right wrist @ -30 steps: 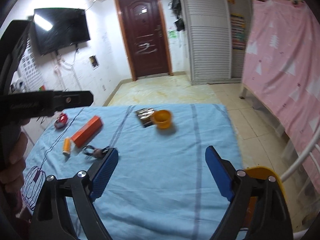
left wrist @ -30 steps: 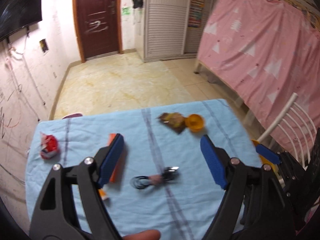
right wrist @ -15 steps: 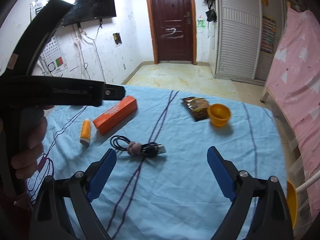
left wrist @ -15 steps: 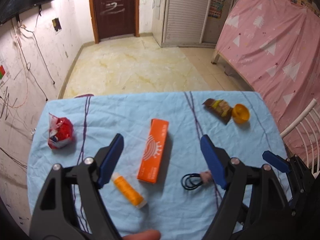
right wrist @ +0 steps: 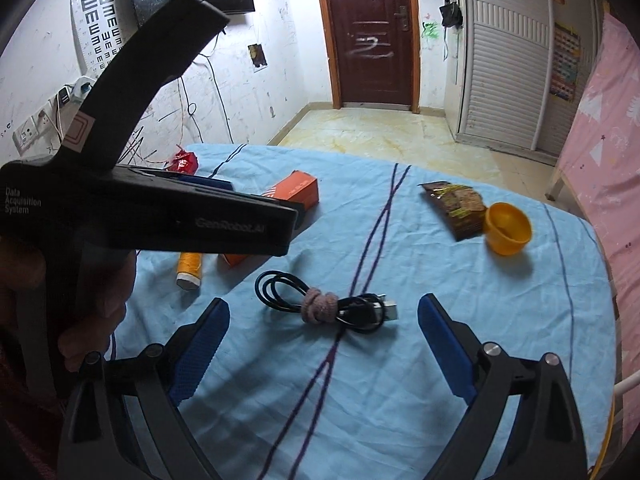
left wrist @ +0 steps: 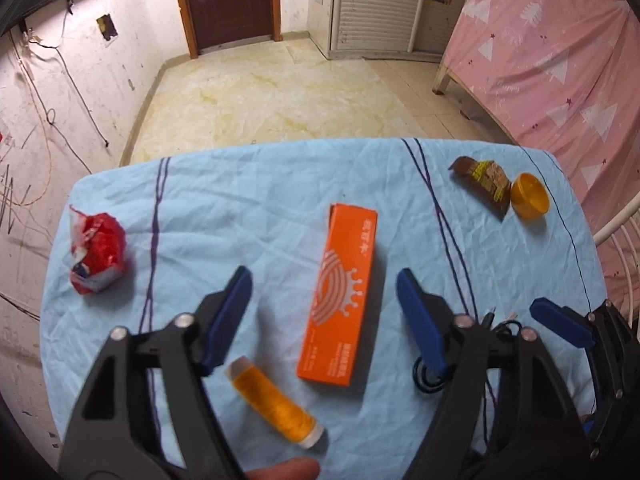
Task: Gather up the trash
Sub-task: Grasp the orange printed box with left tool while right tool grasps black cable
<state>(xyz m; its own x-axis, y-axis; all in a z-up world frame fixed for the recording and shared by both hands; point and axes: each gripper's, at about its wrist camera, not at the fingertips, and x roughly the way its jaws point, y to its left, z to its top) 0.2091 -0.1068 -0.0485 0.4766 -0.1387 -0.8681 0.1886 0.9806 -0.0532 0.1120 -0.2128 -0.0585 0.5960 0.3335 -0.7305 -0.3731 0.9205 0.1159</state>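
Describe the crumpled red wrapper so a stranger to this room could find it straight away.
Start at the table with the light blue cloth. Go to its side nearest the scribbled white wall, away from the pink curtain. The red wrapper lies there alone, well apart from the orange box and the spool of orange thread. It is the only red thing, crumpled into a ball with white patches.

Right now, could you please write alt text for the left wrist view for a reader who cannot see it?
The open left gripper hovers over a table under a light blue cloth, above an orange box and a spool of orange thread. A crumpled red wrapper lies at far left, a brown snack wrapper beside a small orange cup at far right.
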